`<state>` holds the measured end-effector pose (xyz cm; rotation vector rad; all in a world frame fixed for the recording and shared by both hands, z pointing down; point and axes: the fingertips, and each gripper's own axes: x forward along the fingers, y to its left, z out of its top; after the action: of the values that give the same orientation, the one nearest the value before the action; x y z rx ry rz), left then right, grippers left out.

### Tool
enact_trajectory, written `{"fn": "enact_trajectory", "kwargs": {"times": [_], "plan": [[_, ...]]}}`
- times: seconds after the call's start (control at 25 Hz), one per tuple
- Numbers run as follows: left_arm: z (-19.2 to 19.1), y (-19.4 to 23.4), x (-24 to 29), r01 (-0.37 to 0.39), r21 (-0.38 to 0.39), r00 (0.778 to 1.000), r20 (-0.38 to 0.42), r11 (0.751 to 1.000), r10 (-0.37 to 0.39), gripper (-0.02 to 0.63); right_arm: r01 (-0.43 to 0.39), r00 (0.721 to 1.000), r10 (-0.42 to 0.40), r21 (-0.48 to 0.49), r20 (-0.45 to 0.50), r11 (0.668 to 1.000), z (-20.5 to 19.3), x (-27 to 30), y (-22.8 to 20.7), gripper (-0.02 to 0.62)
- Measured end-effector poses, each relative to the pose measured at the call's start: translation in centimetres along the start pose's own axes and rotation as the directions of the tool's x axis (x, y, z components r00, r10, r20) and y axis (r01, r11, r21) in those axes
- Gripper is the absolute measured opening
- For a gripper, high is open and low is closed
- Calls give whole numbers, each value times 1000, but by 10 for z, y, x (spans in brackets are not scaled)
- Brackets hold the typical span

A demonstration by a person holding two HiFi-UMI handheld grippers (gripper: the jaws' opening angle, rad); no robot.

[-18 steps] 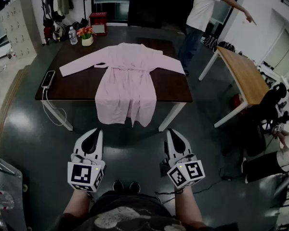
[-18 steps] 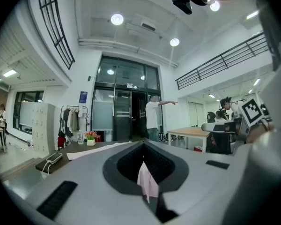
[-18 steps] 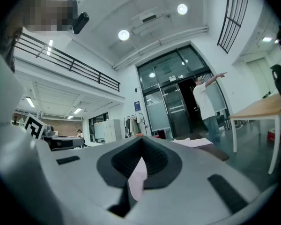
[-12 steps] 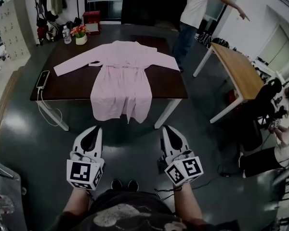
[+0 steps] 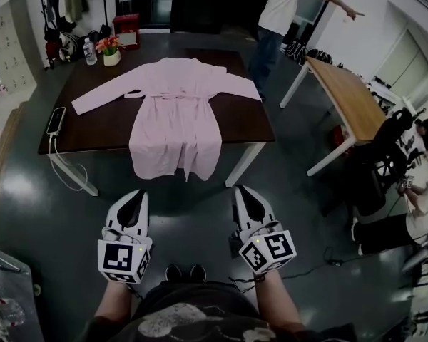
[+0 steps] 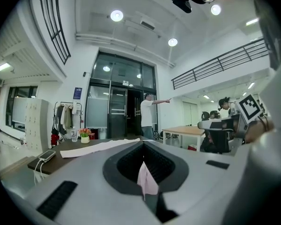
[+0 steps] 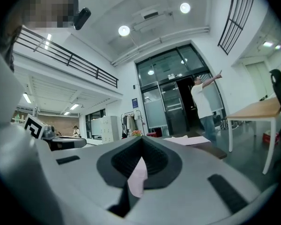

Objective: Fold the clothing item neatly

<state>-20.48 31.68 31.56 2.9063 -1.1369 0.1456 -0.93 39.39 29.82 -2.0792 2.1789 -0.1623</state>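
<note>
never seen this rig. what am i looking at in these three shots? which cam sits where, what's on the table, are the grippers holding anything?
There is no robot here: a person holds a two-jaw gripper in each hand. The top-down picture comes from a camera on their head. It shows the left gripper and right gripper at the bottom. The other two pictures come from cameras riding on each gripper, looking along its jaws. On the dark table a pink robe lies spread flat, sleeves out, hem hanging over the near edge. A phone, a flower pot and a bottle sit near its left side. Both grippers are shut and hold nothing; the pink sliver past their tips looks like the distant robe.
</note>
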Motion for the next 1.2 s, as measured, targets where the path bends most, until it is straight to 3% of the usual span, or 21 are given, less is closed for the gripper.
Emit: {"fn": "enact_trajectory", "kwargs": {"times": [0.32, 0.6, 0.84, 1.2], "plan": [[-23, 11, 17, 33, -18, 999, -13, 999, -33, 9, 132, 991, -133, 33, 27, 991, -4, -10, -34, -9], [-21, -13, 42, 74, 11, 996, -44, 997, -74, 9, 225, 972, -228, 53, 55, 973, -1, -24, -83, -9], [-15, -47, 99, 37, 31, 998, -58, 999, -35, 9, 192, 979, -197, 85, 56, 978, -2, -7, -153, -9], [9, -115, 219, -36, 16, 998, -47, 999, 37, 9, 173, 984, -177, 105, 27, 979, 14, 20, -308, -9]]}}
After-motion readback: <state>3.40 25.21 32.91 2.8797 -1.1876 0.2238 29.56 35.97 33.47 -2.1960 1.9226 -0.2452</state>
